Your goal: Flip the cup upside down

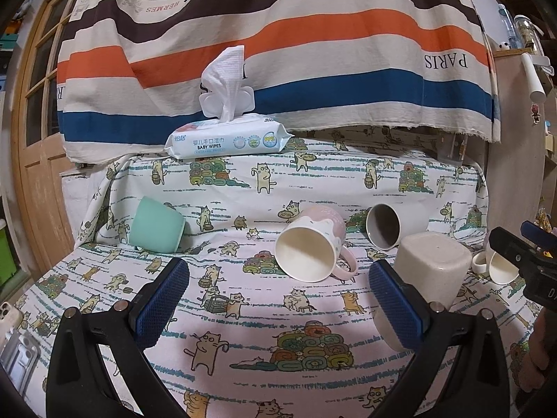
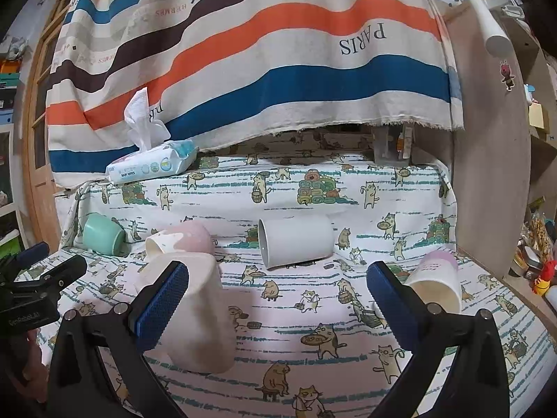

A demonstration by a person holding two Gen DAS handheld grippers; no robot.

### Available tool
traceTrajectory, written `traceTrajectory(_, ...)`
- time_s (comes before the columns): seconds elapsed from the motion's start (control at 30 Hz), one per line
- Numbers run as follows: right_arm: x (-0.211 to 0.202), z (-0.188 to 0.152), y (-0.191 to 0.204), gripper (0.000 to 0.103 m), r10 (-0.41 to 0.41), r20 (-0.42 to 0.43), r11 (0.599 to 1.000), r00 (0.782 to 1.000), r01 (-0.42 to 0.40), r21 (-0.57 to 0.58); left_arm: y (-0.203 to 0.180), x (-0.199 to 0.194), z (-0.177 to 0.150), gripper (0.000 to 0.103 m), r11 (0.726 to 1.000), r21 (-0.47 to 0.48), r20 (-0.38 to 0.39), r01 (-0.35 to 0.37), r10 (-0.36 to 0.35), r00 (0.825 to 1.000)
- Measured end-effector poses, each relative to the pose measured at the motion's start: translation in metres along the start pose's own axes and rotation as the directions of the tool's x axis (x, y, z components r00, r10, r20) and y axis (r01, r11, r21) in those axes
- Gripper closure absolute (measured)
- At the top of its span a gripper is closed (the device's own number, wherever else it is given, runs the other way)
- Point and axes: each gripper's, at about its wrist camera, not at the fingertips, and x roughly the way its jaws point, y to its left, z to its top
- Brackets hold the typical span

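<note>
Both tongs wide open, left tongs (image 1: 278, 299) and right tongs (image 2: 276, 299), gripping nothing. Beige cup (image 2: 195, 313) upside down, near; pink mug (image 1: 310, 244) on its side, farther.

a cat-print cloth (image 1: 264, 317) carries five cups: beige one (image 1: 431, 271) upside down, four tipped over.

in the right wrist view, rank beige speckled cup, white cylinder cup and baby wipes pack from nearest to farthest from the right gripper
1. Beige speckled cup, upside down by the right gripper's left finger.
2. White cylinder cup, on its side, centre.
3. Baby wipes pack, raised ledge, back left.
</note>
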Motion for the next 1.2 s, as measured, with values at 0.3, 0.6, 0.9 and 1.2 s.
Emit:
traceTrajectory(0.3, 0.0031, -0.0027, 0.0055, 0.000, -0.058, -0.040, 0.998, 0.998, 0.056, -0.040, -0.0005, 0.0001, -0.0005, 0.000, 1.000, 0.000, -0.003, -0.003, 0.003, 1.000)
traceTrajectory(0.6, 0.0042, -0.0023, 0.0044, 0.000, -0.058, -0.047, 0.998, 0.997, 0.057, -0.037, -0.0001, 0.0006, -0.0018, 0.000, 1.000, -0.002, -0.006, -0.006, 0.006, 1.000)
traceTrajectory(0.9, 0.0025, -0.0017, 0.0057, 0.000, -0.060, -0.045, 0.997, 0.997, 0.058, -0.041, 0.0007, 0.0010, -0.0020, 0.000, 1.000, -0.002, -0.011, -0.008, 0.008, 1.000)
traceTrajectory(1.2, 0.0029, -0.0019, 0.0056, 0.000, -0.060, -0.045, 0.997, 0.997, 0.058, -0.041, 0.0009, 0.0013, -0.0014, 0.000, 1.000, 0.000, -0.012, -0.008, 0.007, 1.000)
